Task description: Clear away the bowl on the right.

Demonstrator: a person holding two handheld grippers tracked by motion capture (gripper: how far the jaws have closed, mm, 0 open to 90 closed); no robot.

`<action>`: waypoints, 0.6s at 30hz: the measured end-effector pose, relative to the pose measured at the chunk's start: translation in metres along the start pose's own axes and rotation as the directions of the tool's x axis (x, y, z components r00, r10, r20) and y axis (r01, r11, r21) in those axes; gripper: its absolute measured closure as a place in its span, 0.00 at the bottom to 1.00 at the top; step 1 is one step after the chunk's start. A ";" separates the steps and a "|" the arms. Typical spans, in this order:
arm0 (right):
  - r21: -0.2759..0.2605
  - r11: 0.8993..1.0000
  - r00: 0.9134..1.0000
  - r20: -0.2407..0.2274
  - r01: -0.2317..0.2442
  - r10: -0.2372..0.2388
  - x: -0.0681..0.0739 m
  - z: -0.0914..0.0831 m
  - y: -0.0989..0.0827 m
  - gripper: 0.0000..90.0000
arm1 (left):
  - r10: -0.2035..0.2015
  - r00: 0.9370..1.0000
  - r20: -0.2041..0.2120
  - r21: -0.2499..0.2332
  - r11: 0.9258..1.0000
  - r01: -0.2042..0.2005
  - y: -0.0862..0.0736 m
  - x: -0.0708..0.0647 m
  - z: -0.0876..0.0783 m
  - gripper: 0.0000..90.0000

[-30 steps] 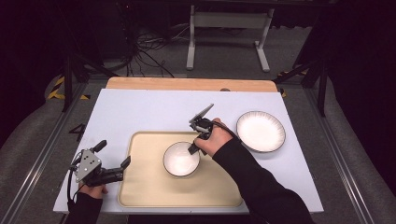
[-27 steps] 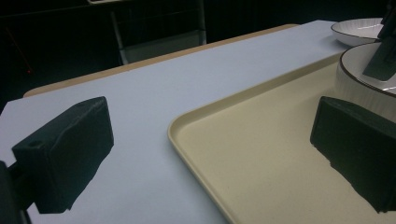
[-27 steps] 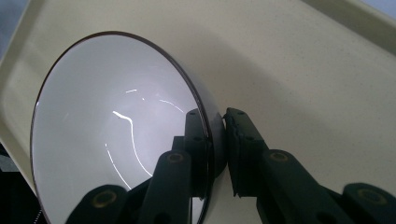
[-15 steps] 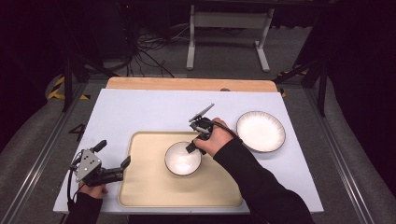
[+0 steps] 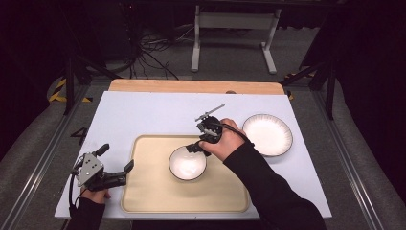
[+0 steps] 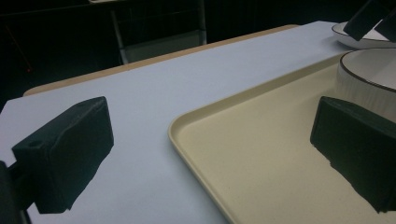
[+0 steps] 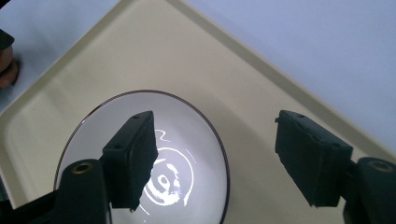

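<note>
While the bowl (image 5: 187, 163) sits upright near the middle of the cream tray (image 5: 143, 201), slightly toward the tray's far edge, the right gripper (image 5: 195, 146) hovers at the bowl's far rim with its jaws spread wide. They have just been opening, and in the right gripper view the rim (image 7: 219, 140) lies between the pads without either pressing on it, so the bowl is released. The left gripper (image 5: 125, 170) rests at the tray's left edge, its jaws also wide apart and holding nothing. A plate (image 5: 267, 134) lies on the white table surface (image 5: 143, 115) beyond the tray's right far corner. The bowl looks like glazed ceramic: stiff, moderately heavy, slick and breakable, so the thin rim seems the best place to pinch, one pad inside, one outside.
</note>
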State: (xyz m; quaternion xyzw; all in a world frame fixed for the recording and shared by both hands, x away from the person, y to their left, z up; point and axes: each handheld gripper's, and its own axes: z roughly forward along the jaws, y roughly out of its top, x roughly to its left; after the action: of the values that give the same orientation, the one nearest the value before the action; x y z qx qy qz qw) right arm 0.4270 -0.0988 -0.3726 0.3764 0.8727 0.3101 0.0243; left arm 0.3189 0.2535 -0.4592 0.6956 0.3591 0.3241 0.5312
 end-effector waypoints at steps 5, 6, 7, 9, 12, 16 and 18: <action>-0.086 0.992 0.995 0.028 0.095 -0.093 0.005 -0.011 -0.002 0.27 | 0.001 1.000 0.001 0.000 1.000 -0.001 0.000 0.000 0.000 0.00; -0.113 0.986 0.993 0.038 0.120 -0.116 0.005 -0.014 -0.002 0.26 | 0.001 1.000 0.000 -0.001 1.000 -0.001 0.000 0.000 0.000 0.00; -0.132 0.982 0.990 0.043 0.138 -0.134 0.006 -0.016 -0.003 0.25 | 0.001 1.000 0.000 0.000 1.000 -0.001 0.000 0.000 0.000 0.00; -0.169 0.971 0.986 0.047 0.167 -0.161 0.007 -0.020 -0.005 0.25 | 0.001 1.000 0.000 0.000 1.000 -0.001 0.000 0.000 0.000 0.00; -0.218 0.954 0.979 0.062 0.205 -0.197 0.008 -0.025 -0.008 0.23 | 0.001 1.000 0.000 0.000 1.000 -0.001 0.000 0.000 0.000 0.00; -0.289 0.920 0.964 0.074 0.265 -0.254 0.006 -0.034 -0.015 0.23 | 0.002 1.000 0.000 -0.001 1.000 -0.002 0.000 0.000 0.000 0.00; -0.324 0.902 0.958 0.089 0.286 -0.272 0.005 -0.038 -0.018 0.22 | 0.001 1.000 0.000 -0.001 1.000 -0.001 0.000 0.000 0.000 0.00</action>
State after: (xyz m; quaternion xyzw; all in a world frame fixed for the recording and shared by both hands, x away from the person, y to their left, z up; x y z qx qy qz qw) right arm 0.4015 -0.1251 -0.3509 0.2446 0.8517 0.4386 0.1497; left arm 0.3189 0.2532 -0.4593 0.6956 0.3586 0.3245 0.5313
